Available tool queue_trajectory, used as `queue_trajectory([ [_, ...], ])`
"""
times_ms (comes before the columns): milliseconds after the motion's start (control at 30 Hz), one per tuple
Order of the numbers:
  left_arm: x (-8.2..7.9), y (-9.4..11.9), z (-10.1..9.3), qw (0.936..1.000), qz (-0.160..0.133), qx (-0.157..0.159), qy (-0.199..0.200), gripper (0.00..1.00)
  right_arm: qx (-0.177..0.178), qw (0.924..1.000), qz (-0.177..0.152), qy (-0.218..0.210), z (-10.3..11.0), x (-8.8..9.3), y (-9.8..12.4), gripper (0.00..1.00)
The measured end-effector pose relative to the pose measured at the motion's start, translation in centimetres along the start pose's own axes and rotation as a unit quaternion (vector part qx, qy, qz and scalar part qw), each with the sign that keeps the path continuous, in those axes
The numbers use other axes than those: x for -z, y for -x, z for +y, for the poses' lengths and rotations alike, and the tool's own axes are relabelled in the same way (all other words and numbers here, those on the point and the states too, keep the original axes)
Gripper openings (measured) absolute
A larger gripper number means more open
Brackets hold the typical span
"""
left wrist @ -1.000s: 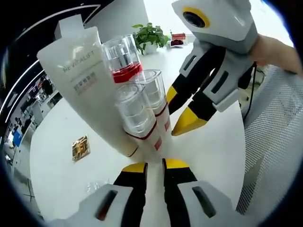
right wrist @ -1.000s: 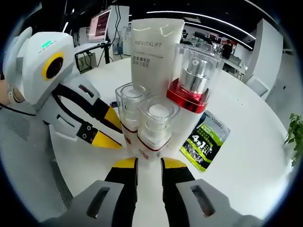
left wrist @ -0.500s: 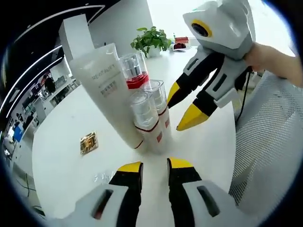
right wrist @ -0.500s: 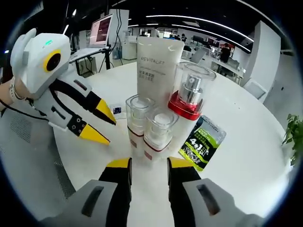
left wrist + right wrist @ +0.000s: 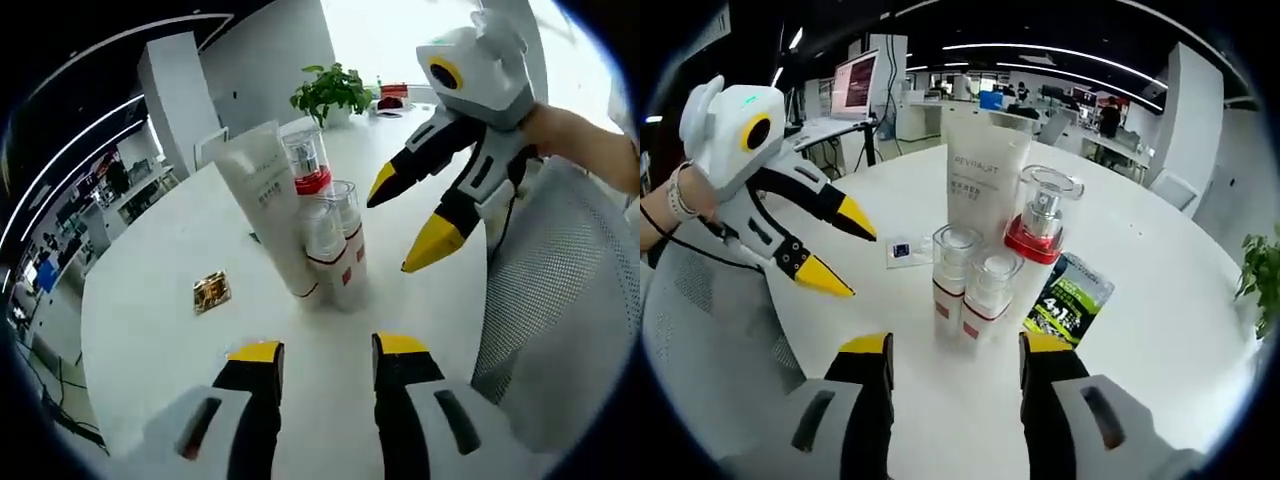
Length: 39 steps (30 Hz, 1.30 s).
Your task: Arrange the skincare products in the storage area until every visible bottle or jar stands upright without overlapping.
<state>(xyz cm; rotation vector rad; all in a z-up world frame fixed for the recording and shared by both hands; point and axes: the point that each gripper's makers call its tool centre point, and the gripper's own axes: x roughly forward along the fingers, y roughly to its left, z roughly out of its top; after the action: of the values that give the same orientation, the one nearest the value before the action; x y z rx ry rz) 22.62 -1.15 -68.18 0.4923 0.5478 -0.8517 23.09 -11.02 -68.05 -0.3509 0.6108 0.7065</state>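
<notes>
While both tongs, left (image 5: 325, 352) and right (image 5: 954, 347), hang released, empty: white tube (image 5: 985, 172), pump bottle (image 5: 1038, 235), two small bottles (image 5: 972, 288) upright, clustered, touching on worktop (image 5: 1160, 330). Task looks near done.

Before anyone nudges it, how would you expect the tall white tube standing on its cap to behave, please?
The tall white tube would probably tip easily: it stands high on a narrow base. Its soft-looking plastic body may flex when squeezed. The small clear-capped bottles close beside it could get knocked.

On the white table (image 5: 180, 290), a tall white tube (image 5: 268, 205), a red-collared pump bottle (image 5: 310, 165) and two small clear-capped bottles (image 5: 335, 245) stand upright, clustered together. The left hand-held gripper (image 5: 327, 362) hangs near them, jaws apart and empty. The right hand-held gripper (image 5: 410, 222) hovers beside them, jaws spread. A small packet (image 5: 211, 291) lies apart.
</notes>
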Motion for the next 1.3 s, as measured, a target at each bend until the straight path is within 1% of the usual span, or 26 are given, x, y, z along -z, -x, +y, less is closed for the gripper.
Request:
queue_trajectory([
  [67,0.1,0.4,0.3,0.9999,-0.005,-0.003,0.009,0.34,0.0,1.0,-0.001,0.002,0.2,-0.1,0.3,0.56],
  [133,0.1,0.8,0.5,0.9998,-0.009,-0.01,0.017,0.4,-0.002,1.0,-0.003,0.007,0.5,-0.3,0.6,0.59],
  [200,0.1,1.1,0.5,0.9996,-0.009,-0.012,0.023,0.47,-0.002,0.9999,-0.006,0.014,0.7,-0.5,0.8,0.63],
  [300,0.0,2.0,0.7,0.9992,-0.015,-0.014,0.034,0.54,0.003,0.9997,-0.015,0.021,1.0,-1.0,1.6,0.69],
  [400,0.1,2.8,1.1,0.9988,-0.019,-0.021,0.039,0.59,0.007,0.9996,-0.018,0.02,1.0,-1.3,2.0,0.76],
  [467,0.1,3.4,1.4,0.9982,-0.023,-0.028,0.047,0.61,0.013,0.9995,-0.02,0.022,0.9,-1.4,2.4,0.79],
  [567,-0.1,4.1,1.3,0.9973,-0.028,-0.031,0.061,0.63,0.013,0.9997,-0.008,0.022,1.0,-1.2,2.8,0.83],
  [700,0.2,5.1,1.3,0.9963,-0.033,-0.034,0.072,0.71,0.017,0.9994,-0.014,0.025,0.9,-1.4,3.4,0.87],
  [800,0.5,5.5,1.2,0.996,-0.03,-0.035,0.077,0.73,0.018,0.9995,-0.014,0.022,0.9,-1.3,3.7,0.9],
  [867,0.9,5.7,0.9,0.9959,-0.028,-0.034,0.079,0.76,0.017,0.9995,-0.017,0.023,1.0,-1.4,4.1,0.92],
  [1067,1.5,6.1,0.9,0.9948,-0.026,-0.034,0.092,0.82,0.018,0.9994,-0.021,0.023,1.1,-1.7,4.3,0.98],
  [1167,1.4,6.4,0.6,0.9944,-0.031,-0.032,0.095,0.88,0.022,0.9991,-0.029,0.022,0.9,-2.1,4.4,0.99],
  [1233,1.2,6.5,0.4,0.9944,-0.037,-0.029,0.094,0.91,0.015,0.9992,-0.027,0.023,1.1,-2.0,4.3,0.99],
  [1300,1.2,6.5,0.3,0.9942,-0.039,-0.028,0.096,0.92,0.015,0.9992,-0.027,0.024,1.2,-2.0,4.3,0.99],
])
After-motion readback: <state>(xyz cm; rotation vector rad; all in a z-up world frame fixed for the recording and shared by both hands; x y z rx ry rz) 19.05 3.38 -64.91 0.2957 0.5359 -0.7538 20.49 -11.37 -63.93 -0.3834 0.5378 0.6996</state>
